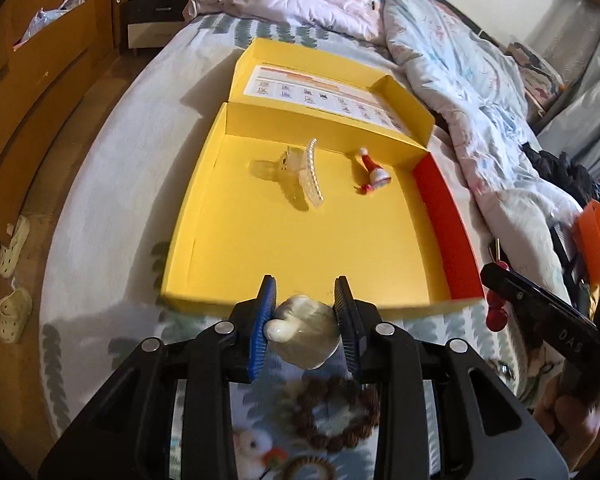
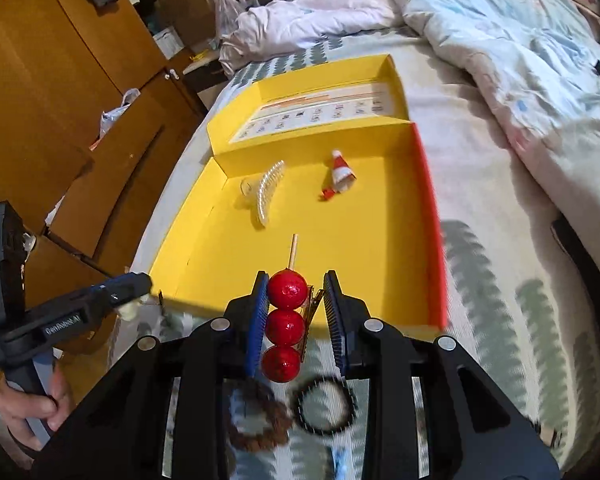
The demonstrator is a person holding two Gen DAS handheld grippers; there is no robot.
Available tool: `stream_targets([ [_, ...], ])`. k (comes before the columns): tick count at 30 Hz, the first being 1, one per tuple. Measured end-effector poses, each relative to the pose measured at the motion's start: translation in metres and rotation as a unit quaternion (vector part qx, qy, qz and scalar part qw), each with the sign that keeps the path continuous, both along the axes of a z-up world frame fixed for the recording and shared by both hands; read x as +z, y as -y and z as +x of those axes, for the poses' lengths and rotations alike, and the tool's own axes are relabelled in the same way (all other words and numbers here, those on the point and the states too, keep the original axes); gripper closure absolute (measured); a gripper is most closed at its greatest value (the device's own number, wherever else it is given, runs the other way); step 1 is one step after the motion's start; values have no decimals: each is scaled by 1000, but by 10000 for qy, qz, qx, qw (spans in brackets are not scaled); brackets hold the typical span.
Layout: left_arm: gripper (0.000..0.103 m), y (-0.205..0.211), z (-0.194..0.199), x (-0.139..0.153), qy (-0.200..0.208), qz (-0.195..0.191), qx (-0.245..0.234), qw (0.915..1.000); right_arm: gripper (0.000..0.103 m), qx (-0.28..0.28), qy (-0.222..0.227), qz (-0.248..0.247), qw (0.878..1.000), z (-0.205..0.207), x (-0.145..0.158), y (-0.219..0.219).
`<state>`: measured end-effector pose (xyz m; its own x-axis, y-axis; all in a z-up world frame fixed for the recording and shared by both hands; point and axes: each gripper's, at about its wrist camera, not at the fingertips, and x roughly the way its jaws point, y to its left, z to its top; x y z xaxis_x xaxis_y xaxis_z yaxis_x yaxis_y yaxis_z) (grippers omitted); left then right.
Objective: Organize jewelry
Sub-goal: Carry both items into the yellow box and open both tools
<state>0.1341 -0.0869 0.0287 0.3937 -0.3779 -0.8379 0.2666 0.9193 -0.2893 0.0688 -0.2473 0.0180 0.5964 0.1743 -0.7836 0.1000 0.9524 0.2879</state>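
Yellow box holds pearl claw clip, Santa clip; left gripper clamps cream clip, right gripper red-ball clip

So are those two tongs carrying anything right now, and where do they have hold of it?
Yes. The left tongs pinch a cream hair clip by its sides. The right tongs squeeze a clip with three red balls across its ball end.

Bed bears yellow box (open), quilt, 2 bracelets.
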Motion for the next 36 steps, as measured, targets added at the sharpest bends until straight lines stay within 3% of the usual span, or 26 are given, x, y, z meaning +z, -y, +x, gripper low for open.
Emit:
stream_targets([
  [3, 72, 12, 24, -14, -292, -108, -20, 9995, 74, 46, -152, -36, 9999, 28, -10, -1],
  [13, 72, 36, 74, -45, -705, -103, -47, 9974, 74, 19, -592, 118, 9982, 96, -55, 14],
  [26, 72, 32, 105, -84, -1220, -124, -36, 9925, 74, -8, -1021, -66, 9948, 124, -88, 16],
  [36, 72, 35, 114, -92, -1292, -428, -10, 9907, 74, -7, -1089, -301, 9936, 139, -99, 14],
])
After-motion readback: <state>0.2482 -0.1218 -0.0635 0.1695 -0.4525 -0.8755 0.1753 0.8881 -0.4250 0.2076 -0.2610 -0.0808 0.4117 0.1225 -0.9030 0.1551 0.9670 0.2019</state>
